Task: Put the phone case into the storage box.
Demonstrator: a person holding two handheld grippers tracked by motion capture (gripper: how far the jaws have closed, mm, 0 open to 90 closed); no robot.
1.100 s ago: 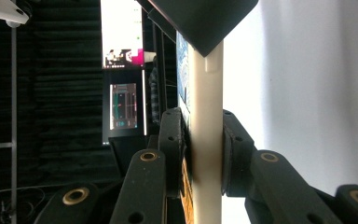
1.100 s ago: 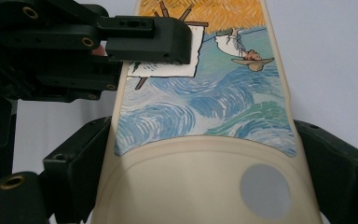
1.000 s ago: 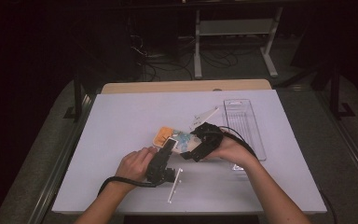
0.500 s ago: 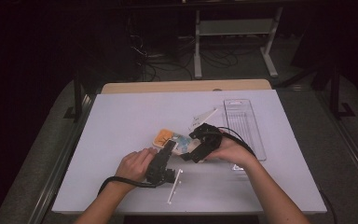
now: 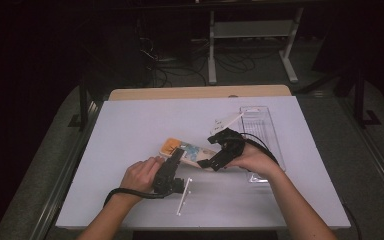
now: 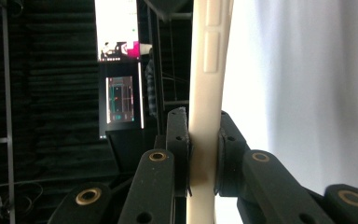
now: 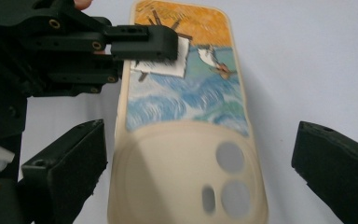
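A cream phone case [image 5: 189, 149] with a painted sea scene lies on the white table [image 5: 130, 130]. My left gripper [image 5: 176, 156] is shut on one long edge of it. In the left gripper view the case edge [image 6: 208, 84] stands upright, and the left gripper [image 6: 204, 140] has both pads pressed on it. My right gripper [image 5: 213, 162] is at the case's camera end. In the right gripper view the case [image 7: 186, 135] lies between the wide jaws of the open right gripper [image 7: 198, 156], which do not touch it. The left gripper [image 7: 154, 44] clamps the far left edge.
A clear plastic tray [image 5: 261, 131] lies to the right of my hands, with a white flat piece [image 5: 227, 121] by its near corner. A thin white strip [image 5: 184, 196] lies near the table's front edge. Dark floor, cables and a stand are beyond the table.
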